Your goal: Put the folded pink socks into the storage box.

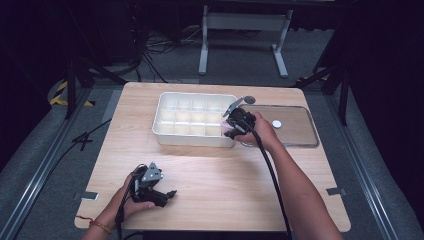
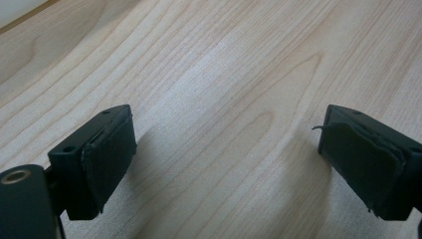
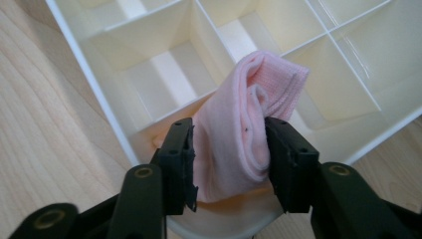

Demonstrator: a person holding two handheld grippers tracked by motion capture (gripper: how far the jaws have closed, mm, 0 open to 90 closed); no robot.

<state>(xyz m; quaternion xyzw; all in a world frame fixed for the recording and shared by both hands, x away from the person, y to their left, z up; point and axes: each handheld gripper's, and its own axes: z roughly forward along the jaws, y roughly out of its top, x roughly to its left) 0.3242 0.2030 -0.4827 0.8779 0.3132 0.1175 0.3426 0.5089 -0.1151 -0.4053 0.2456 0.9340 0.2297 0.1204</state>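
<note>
A white divided tray (image 1: 192,141) stands at the middle back of the wooden table. My right gripper (image 1: 230,131) reaches over its near right corner. In the right gripper view a folded pink cloth (image 3: 249,109) stands up out of a corner compartment of the tray (image 3: 94,79), between the jaws of the right gripper (image 3: 230,149). The jaws stand apart on either side of it and rest against it without squeezing. My left gripper (image 1: 172,194) lies low at the front left, and its jaws (image 2: 226,164) are wide apart over bare wood.
A clear flat lid (image 1: 295,125) lies right of the tray with a small white disc (image 1: 276,123) on it. A small grey disc (image 1: 249,99) sits behind the lid. A metal stand's legs (image 1: 245,22) are on the floor beyond the table.
</note>
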